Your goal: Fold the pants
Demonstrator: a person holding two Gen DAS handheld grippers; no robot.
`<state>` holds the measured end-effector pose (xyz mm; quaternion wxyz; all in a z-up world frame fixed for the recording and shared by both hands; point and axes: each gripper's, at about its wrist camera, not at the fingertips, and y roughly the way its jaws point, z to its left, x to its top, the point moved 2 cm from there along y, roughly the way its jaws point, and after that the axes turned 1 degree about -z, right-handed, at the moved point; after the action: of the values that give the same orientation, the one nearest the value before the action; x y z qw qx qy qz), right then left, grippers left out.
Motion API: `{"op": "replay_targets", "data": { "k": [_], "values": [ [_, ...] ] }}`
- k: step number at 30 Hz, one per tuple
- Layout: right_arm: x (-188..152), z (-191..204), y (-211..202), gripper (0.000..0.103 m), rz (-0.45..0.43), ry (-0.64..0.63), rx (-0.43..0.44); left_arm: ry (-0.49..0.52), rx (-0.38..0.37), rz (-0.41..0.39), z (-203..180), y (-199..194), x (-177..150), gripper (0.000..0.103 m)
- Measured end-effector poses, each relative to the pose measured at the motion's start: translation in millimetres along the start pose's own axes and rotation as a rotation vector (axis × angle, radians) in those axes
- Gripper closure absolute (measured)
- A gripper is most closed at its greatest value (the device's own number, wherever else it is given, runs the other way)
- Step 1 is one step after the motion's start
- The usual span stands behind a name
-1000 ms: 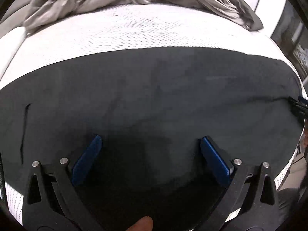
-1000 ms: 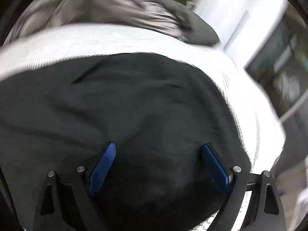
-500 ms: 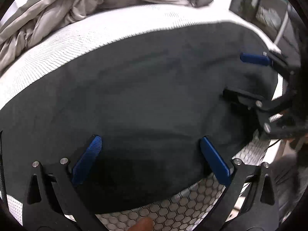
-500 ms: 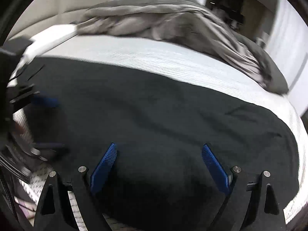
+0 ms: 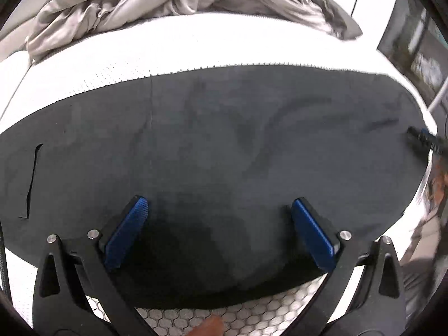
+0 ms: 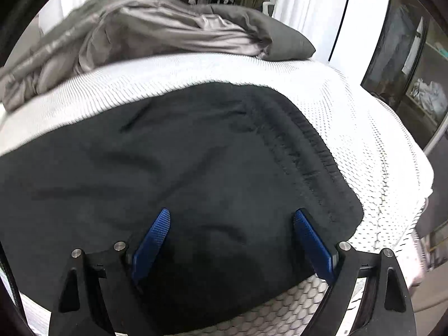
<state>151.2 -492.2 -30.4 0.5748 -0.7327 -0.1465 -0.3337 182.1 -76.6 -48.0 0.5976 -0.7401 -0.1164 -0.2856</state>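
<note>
The black pants (image 5: 212, 151) lie spread flat across the white mattress (image 5: 112, 72). My left gripper (image 5: 219, 210) is open and empty, its blue pads just above the near edge of the pants. In the right wrist view the pants (image 6: 173, 168) end in an elastic waistband (image 6: 313, 151) at the right. My right gripper (image 6: 232, 221) is open and empty above the near edge by the waistband corner. The tip of the right gripper (image 5: 422, 138) shows at the far right of the left wrist view.
A crumpled grey duvet (image 5: 179, 2) is heaped along the far side of the mattress; it also shows in the right wrist view (image 6: 145, 33). The mattress edge (image 6: 308, 302) runs just below both grippers. A dark glass cabinet (image 6: 414, 64) stands at the right.
Both grippers swung sideways and back over the pants, staying open. The right gripper, beside the left half a second ago, is now far off at the waistband end.
</note>
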Motion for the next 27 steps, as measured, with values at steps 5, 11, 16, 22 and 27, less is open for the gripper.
{"op": "replay_targets", "data": {
  "k": [5, 11, 16, 22, 27],
  "values": [
    [4.4, 79.2, -6.2, 0.011, -0.011, -0.157, 0.178, -0.016, -0.023, -0.023, -11.3, 3.7, 20.8, 0.001],
    [-17.8, 156.0, 1.4, 0.012, -0.020, -0.441, 0.185, 0.019, 0.011, 0.058, -21.9, 34.2, 16.5, 0.001],
    [-6.1, 64.0, 14.2, 0.011, -0.010, -0.289, -0.040, 0.039, 0.074, 0.048, -4.9, 21.5, 4.9, 0.001],
    [-3.4, -50.9, 28.1, 0.009, 0.016, 0.149, 0.024, -0.002, 0.070, 0.050, 21.3, 10.2, 1.1, 0.001],
    [15.1, 6.4, 7.4, 0.009, -0.074, -0.025, 0.006, -0.036, 0.033, 0.010, 20.5, -5.0, 13.4, 0.001]
  ]
}}
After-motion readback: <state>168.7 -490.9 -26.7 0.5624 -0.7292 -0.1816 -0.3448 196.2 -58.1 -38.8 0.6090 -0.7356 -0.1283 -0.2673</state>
